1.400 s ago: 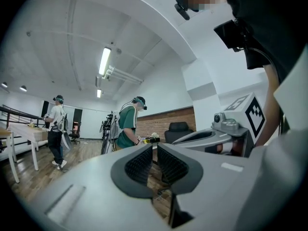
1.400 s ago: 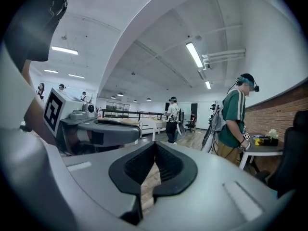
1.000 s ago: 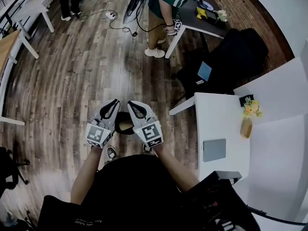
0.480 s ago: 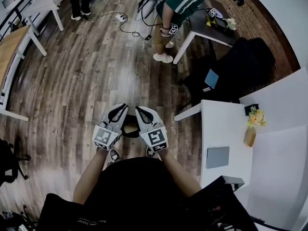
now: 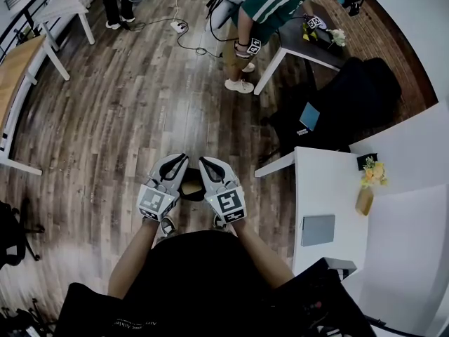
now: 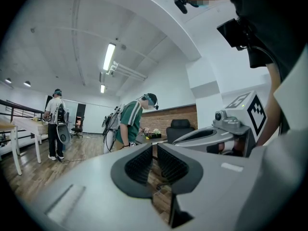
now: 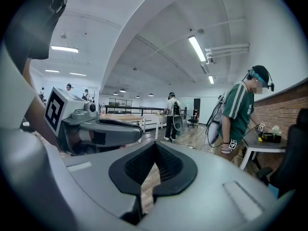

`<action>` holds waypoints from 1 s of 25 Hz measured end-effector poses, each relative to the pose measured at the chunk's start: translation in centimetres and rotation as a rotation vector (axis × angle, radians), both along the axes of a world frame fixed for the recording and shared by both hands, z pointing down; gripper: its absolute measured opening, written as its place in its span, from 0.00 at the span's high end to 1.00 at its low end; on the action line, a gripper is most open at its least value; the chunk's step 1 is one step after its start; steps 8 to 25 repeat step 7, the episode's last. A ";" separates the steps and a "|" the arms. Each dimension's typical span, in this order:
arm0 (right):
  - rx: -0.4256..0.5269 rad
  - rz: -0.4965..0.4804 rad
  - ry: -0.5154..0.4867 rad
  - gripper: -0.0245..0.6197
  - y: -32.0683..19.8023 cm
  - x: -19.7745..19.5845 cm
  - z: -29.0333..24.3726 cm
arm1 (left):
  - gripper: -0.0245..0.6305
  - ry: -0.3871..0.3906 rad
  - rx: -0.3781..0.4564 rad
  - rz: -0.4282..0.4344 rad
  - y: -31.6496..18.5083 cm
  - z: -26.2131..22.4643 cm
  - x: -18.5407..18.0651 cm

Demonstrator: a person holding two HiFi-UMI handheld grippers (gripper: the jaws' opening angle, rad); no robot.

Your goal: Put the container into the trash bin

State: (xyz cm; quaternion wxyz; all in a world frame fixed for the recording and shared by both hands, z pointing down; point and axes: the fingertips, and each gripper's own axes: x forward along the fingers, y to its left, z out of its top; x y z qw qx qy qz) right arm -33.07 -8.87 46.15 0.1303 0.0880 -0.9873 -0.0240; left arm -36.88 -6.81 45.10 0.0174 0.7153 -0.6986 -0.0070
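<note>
Head view: left gripper [image 5: 178, 161] and right gripper [image 5: 206, 163] are side by side, close to the body, over the wood floor [image 5: 126, 118]. A dark thing [image 5: 191, 188] with a tan inside peeks between them. Might be the container, can't tell. Left gripper view: fingers [image 6: 139, 165] a sliver apart, nothing in them. Right gripper view: fingers [image 7: 169, 165] clenched together, empty.

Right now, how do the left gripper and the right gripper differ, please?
The left gripper holds its jaws a slit apart; the right gripper has them touching at the tips. In the head view the left gripper slants rightward, the right gripper leftward. Both are empty.
</note>
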 end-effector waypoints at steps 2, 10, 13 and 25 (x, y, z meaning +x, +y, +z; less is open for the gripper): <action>-0.002 -0.003 0.003 0.94 0.3 -0.1 0.1 | 0.91 -0.004 0.001 0.000 0.2 -0.1 -0.1; -0.002 -0.009 0.003 0.94 0.7 -0.3 0.0 | 0.92 -0.007 -0.001 -0.002 0.5 0.0 -0.3; -0.002 -0.009 0.003 0.94 0.7 -0.3 0.0 | 0.92 -0.007 -0.001 -0.002 0.5 0.0 -0.3; -0.002 -0.009 0.003 0.94 0.7 -0.3 0.0 | 0.92 -0.007 -0.001 -0.002 0.5 0.0 -0.3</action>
